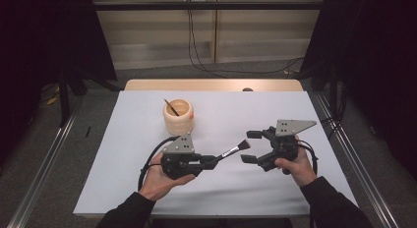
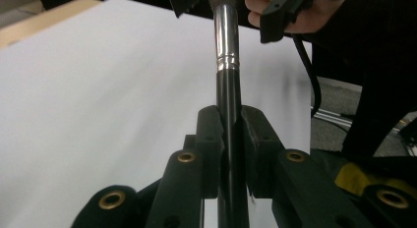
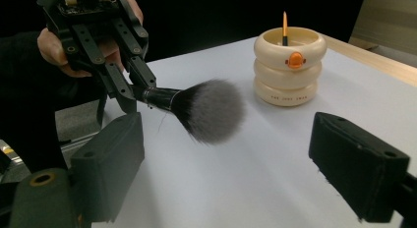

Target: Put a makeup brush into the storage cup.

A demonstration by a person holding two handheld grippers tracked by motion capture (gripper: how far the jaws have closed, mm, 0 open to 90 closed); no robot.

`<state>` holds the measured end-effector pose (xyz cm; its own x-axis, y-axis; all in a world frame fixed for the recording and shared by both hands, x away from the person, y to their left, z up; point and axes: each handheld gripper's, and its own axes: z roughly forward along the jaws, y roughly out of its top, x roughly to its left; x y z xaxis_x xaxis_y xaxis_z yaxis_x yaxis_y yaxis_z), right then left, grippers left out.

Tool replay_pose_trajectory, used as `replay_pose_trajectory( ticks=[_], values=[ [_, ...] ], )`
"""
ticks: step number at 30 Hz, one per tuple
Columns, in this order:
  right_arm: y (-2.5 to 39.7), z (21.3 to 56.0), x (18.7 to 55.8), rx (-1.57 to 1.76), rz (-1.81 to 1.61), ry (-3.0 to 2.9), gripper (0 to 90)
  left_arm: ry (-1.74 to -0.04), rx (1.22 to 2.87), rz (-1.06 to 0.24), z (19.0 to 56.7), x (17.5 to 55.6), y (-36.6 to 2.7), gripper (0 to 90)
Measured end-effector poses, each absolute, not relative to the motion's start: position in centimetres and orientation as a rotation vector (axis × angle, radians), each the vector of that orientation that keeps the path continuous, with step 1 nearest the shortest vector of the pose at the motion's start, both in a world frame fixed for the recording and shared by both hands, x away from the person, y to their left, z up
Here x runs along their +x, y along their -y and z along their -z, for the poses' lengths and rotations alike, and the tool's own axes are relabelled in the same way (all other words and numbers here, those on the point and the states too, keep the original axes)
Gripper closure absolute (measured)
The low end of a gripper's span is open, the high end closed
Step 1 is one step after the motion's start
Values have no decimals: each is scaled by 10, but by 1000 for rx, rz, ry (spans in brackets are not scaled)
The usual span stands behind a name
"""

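On the white table (image 1: 147,188), the cream ribbed holder (image 1: 178,118) stands far left. The left gripper (image 1: 212,161) clamps the black-handled makeup brush (image 1: 235,150) mid-table; the right gripper (image 1: 251,146) gapes beside its bristles. Handover seems due: right should close on the ferrule.

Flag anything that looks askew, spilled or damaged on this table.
Nothing stands out. The brush is clamped by its handle in the left gripper, the cream holder stands upright with one thin brush leaning inside, and the right gripper hangs open.
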<state>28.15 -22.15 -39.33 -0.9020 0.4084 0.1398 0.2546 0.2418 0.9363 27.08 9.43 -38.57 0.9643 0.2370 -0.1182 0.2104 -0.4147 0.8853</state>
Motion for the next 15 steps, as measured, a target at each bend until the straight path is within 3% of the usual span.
replay_pose_trajectory(
  ticks=[8, 15],
  values=[
    [219, 392, 281, 612, -1869, -2320, 165, -326, 1955, -38, 386, 270, -95, 795],
    [212, 395, 281, 608, -1909, -2341, 275, -332, 1953, -55, 388, 271, -95, 795]
  ],
)
